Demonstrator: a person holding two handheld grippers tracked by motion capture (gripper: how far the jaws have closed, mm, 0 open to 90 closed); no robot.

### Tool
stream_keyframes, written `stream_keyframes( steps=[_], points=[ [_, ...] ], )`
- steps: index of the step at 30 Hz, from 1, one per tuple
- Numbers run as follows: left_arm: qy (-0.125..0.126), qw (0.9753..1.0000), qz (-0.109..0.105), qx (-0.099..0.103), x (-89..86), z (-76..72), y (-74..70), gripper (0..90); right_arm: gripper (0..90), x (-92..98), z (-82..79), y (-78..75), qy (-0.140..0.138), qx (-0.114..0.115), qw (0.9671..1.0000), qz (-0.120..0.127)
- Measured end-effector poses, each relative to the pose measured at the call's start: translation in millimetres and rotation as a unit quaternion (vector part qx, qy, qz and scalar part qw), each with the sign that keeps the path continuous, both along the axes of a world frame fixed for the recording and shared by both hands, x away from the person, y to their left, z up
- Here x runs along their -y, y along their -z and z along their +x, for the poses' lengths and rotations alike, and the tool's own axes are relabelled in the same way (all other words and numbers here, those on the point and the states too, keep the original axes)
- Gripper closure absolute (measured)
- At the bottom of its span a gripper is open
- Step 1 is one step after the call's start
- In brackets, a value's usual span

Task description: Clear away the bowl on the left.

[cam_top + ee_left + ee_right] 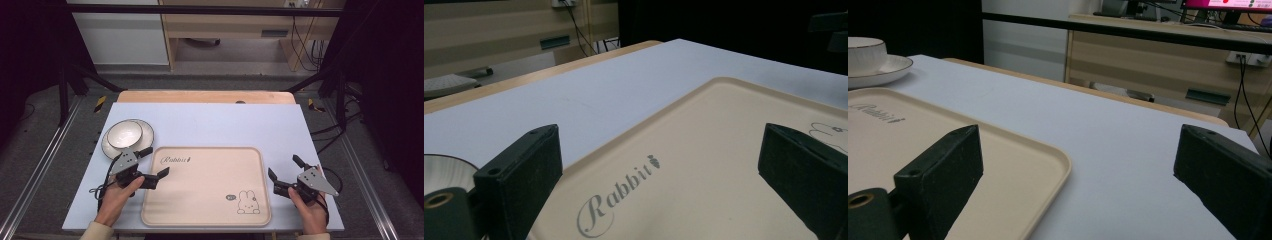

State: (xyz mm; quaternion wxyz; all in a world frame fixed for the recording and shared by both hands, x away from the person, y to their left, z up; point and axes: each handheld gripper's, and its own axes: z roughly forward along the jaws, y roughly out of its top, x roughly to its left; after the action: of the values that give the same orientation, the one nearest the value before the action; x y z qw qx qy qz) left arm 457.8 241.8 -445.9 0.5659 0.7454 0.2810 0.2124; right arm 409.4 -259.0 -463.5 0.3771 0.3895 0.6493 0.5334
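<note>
A beige tray (200, 200) printed with "Rabbit" and a bunny drawing lies on the pale blue table top (215, 122). Left of its far corner a white bowl (124, 134) sits on a white plate (145, 131). My left gripper (156, 161) is open at the tray's left edge, one jaw over the tray, with nothing between them. My right gripper (283, 166) is open just right of the tray, also holding nothing. The left gripper (659, 137) looks across the tray (724, 150). The right gripper (1078, 135) straddles the tray's corner (1048, 155), with the bowl (865, 52) far off.
The table's wooden far edge (200, 96) borders the blue top. Black frame posts (64, 95) stand at both sides. A desk with cables (1168, 55) is beyond the table. The plate's rim (444, 170) lies close to the left jaw.
</note>
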Motion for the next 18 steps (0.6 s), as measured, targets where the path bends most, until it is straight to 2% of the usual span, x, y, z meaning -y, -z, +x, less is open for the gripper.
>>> stream_keyframes(
  steps=[3, 6, 10, 15, 16, 18],
  points=[
    [-0.01, 1.0, 0.001, 0.0, -3.0, 1.8, -1.3, 4.0, 5.6, -0.3, 0.2, 0.5, 0.001, -0.003, 1.0, -0.005],
    [-0.038, 0.9993, 0.004, 0.004, -9.3, 6.2, -7.3, 4.2, 5.6, -1.5, -0.9, 0.5, 0.004, -0.007, 0.9999, -0.008],
    [-0.054, 0.9985, 0.004, 0.007, -11.7, 10.2, -13.1, 4.5, 5.6, -2.6, -1.2, 1.1, 0.004, -0.01, 0.9999, -0.01],
    [-0.085, 0.996, 0.026, 0.008, -20.0, 18.5, -19.8, 4.6, 5.5, -4.2, -0.9, 1.6, 0.005, -0.016, 0.9997, -0.015],
    [-0.085, 0.996, 0.026, 0.008, -20.0, 18.5, -19.8, 4.6, 5.5, -4.2, -0.9, 1.6, 0.005, -0.016, 0.9997, -0.015],
    [-0.105, 0.9942, 0.023, 0.007, -29.1, 20.0, -21.9, 4.6, 5.5, -4.4, -1.0, 1.5, 0.005, -0.017, 0.9997, -0.015]
  ],
)
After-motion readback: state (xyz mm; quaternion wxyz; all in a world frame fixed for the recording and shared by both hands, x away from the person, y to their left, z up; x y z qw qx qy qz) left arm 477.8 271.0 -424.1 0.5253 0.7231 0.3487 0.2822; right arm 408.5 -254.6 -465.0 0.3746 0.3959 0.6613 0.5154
